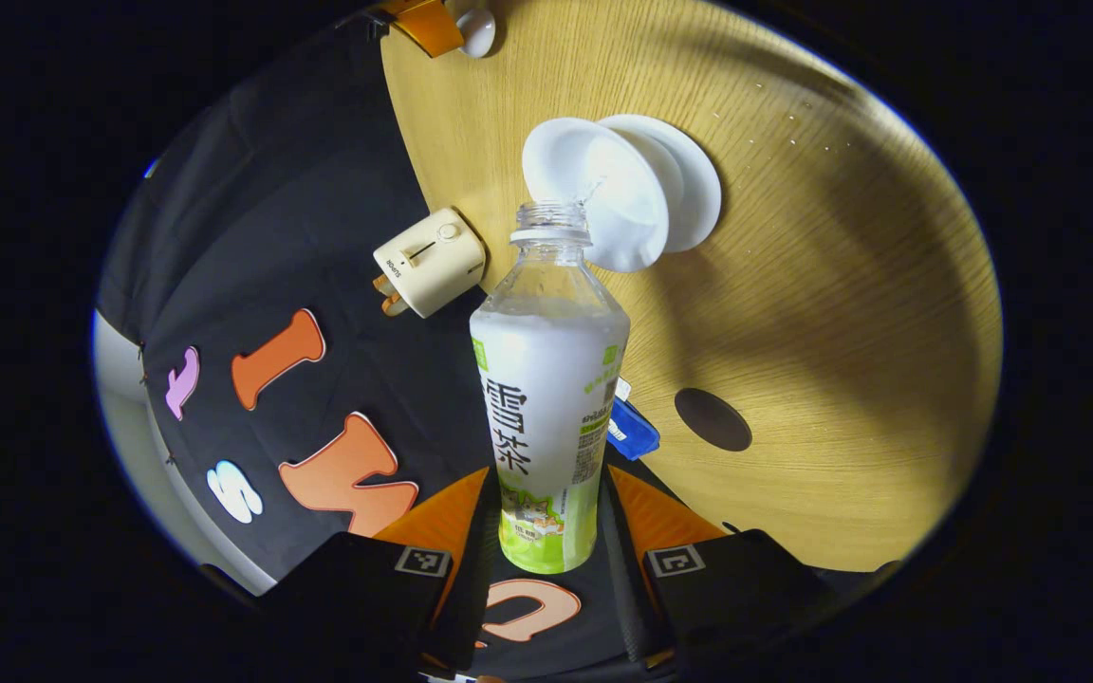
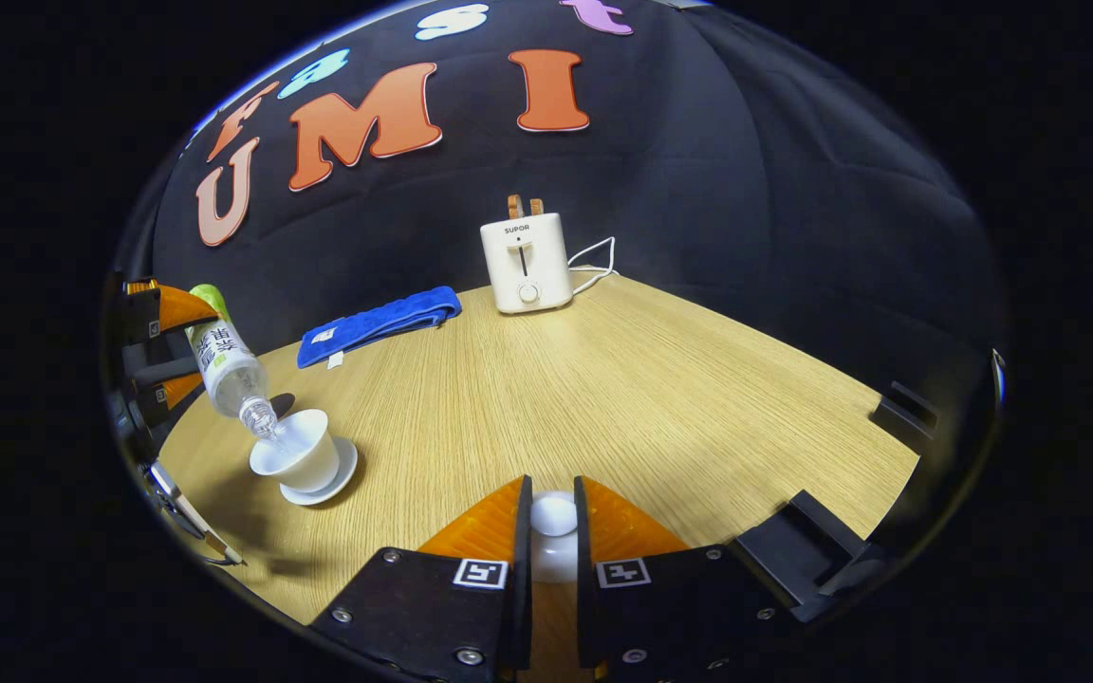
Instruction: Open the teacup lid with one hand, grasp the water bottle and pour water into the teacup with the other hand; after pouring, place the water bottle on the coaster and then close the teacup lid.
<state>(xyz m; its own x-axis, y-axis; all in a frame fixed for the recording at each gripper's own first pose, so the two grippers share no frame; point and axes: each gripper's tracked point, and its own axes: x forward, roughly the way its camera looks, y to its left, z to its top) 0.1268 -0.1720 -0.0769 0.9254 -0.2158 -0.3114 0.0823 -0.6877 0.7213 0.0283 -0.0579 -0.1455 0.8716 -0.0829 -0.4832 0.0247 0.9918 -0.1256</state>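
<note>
The left gripper is clamping the lower body of the water bottle, one orange finger on each side, and is tipping it so that the uncapped neck is hanging over the open teacup; a thin stream appears to be passing from neck to cup. Gripping low keeps the fingers clear of the mouth and lets the bottle pivot freely. The teacup is standing on its saucer on the tabletop, which would catch any spill. The right gripper is pinching the white knob of the teacup lid between nearly closed fingers, well apart from the cup, so the opening is lying unobstructed. The dark round coaster is lying bare near the bottle, presumably awaiting it. A toaster and a blue cloth are sitting at the back, out of the working area.
</note>
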